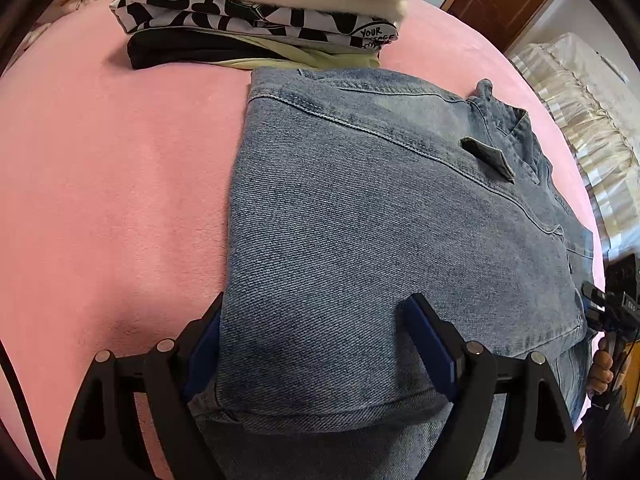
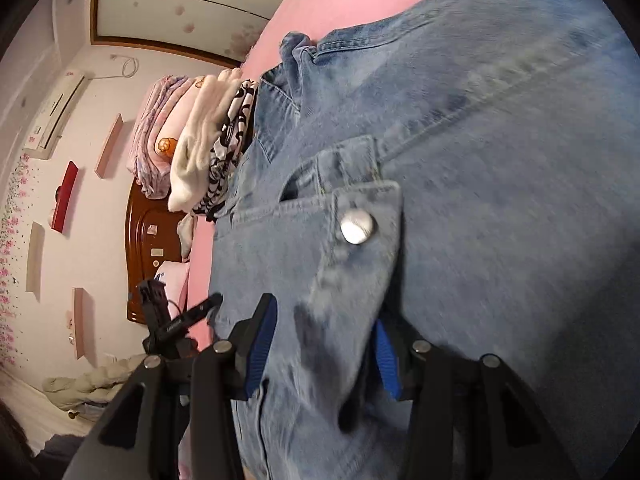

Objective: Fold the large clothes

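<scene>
A blue denim jacket (image 1: 360, 200) lies folded on the pink bed cover (image 1: 112, 184), its collar (image 1: 504, 120) towards the far right. My left gripper (image 1: 316, 300) points steeply down with its jaws wide, shut on the thick near fold; the denim fills the whole gap and laps over the left pad (image 1: 204, 352). In the right wrist view my right gripper (image 2: 324, 312) is shut on a bunched edge of the denim jacket (image 2: 480, 160), just below a tab with a metal snap button (image 2: 356, 226). The right gripper (image 1: 612, 308) also shows at the jacket's right edge.
A stack of folded clothes (image 1: 260, 12) sits right behind the jacket: cream on top, black-and-white print, then green and black. The bed edge (image 1: 592, 216) runs down the right. A wooden headboard (image 2: 148, 240) and rolled bedding (image 2: 160, 136) stand beyond the stack.
</scene>
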